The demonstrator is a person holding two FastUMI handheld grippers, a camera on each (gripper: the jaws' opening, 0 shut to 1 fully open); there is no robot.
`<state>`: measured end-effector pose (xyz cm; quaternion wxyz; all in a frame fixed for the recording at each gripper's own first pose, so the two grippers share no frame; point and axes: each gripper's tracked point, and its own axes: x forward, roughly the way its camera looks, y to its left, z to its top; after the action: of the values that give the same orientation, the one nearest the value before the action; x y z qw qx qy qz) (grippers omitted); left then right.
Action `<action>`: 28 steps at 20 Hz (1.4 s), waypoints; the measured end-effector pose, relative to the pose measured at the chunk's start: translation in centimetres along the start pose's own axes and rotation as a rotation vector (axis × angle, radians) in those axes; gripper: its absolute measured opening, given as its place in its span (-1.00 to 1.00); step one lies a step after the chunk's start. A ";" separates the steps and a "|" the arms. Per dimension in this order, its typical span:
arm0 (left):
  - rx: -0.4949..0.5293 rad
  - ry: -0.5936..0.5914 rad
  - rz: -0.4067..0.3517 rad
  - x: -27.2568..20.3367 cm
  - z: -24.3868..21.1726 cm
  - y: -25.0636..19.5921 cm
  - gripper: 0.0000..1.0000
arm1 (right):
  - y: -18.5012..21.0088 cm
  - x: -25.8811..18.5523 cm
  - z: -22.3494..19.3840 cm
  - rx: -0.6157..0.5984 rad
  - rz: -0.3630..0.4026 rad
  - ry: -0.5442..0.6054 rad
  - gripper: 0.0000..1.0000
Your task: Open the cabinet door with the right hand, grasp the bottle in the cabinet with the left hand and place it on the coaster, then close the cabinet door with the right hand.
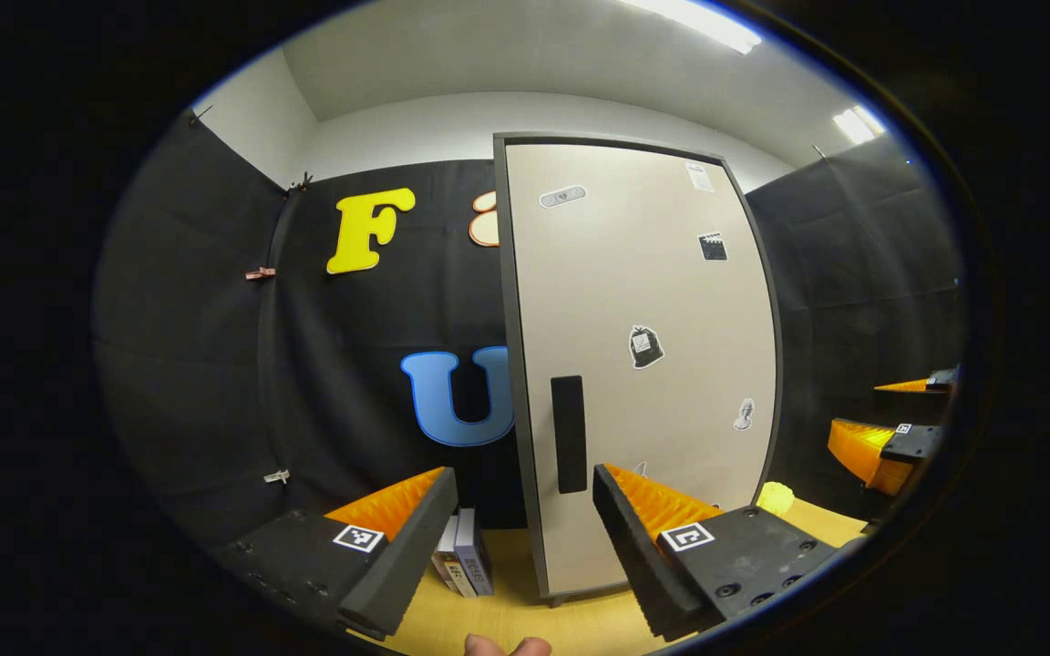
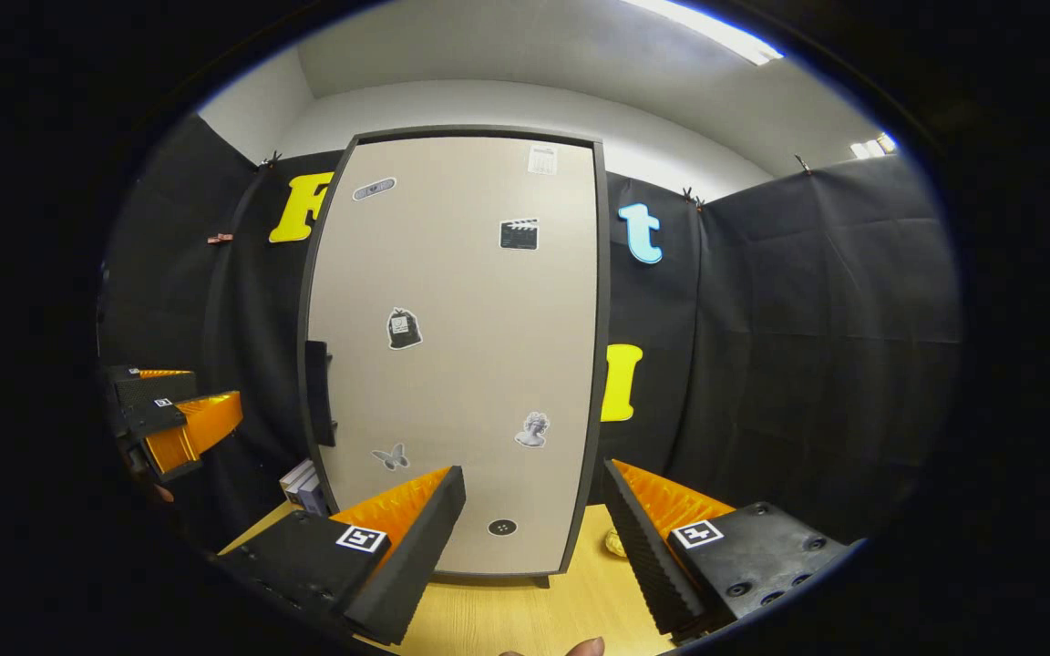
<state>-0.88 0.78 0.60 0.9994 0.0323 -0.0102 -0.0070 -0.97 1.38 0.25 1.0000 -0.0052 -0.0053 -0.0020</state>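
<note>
Before shut cabinet door (image 2: 461, 355) | both grippers' jaws wide, empty

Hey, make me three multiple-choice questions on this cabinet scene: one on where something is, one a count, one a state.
1. Where is the stack of books?
A. on top of the cabinet
B. on the table left of the cabinet, as the left gripper view shows it
C. between the right tongs' fingers

2. How many clapperboard stickers are on the cabinet door?
A. one
B. three
C. five

3. What state is the cabinet door in?
A. wide open
B. taken off
C. closed

Answers: 1 B, the books stand on the wooden table beside the cabinet's left edge. 2 A, a single clapperboard sits near the top. 3 C, the door lies flush in its frame, handle untouched.
</note>
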 end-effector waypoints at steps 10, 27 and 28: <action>0.024 -0.007 0.036 -0.6 -1.4 4.8 0.95 | 7.1 2.7 0.1 0.046 0.070 -0.023 0.94; -0.043 0.044 0.124 -0.5 -6.0 13.5 0.95 | 22.6 11.1 -1.7 0.070 0.175 -0.040 0.95; -0.049 0.047 0.126 -0.5 -6.1 13.8 0.95 | 22.9 11.6 -1.7 0.081 0.166 -0.040 0.95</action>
<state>-1.02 14.95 -4.63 0.9983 0.0072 0.0113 0.0563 10.77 24.23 -1.52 0.9958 0.0346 -0.0249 0.0810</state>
